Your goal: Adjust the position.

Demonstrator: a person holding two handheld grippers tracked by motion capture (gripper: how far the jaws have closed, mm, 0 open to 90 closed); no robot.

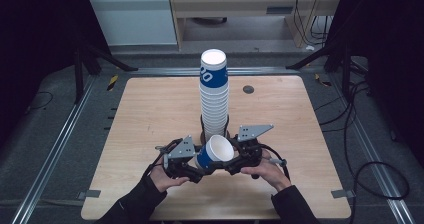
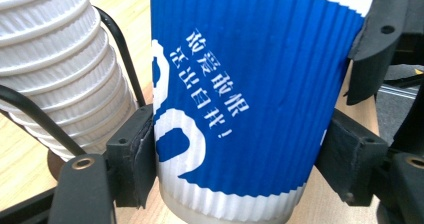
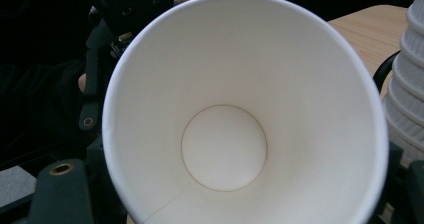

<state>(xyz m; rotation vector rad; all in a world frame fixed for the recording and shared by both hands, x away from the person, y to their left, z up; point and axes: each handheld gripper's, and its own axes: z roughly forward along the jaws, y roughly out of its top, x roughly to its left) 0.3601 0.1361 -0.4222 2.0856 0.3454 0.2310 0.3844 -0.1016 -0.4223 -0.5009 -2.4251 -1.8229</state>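
Note:
A blue ribbed paper cup (image 1: 215, 151) hangs tilted just above the table, its white mouth turned up and toward my right hand. My left gripper (image 1: 200, 164) is shut on its lower body; in the left gripper view both pads (image 2: 137, 154) press the blue cup (image 2: 240, 99) from either side. My right gripper (image 1: 231, 159) meets the cup at its rim and is shut there, and one of its black fingers (image 2: 375, 39) lies against the rim. The right gripper view looks straight into the cup's white inside (image 3: 225, 149), which hides the jaw tips.
A tall stack of like cups (image 1: 214, 91) stands mid-table in a black wire holder (image 1: 216, 130), right behind the held cup and close to it (image 2: 55, 69) (image 3: 407, 84). The wooden table (image 1: 150, 109) has a small grey disc (image 1: 248, 89) at the back.

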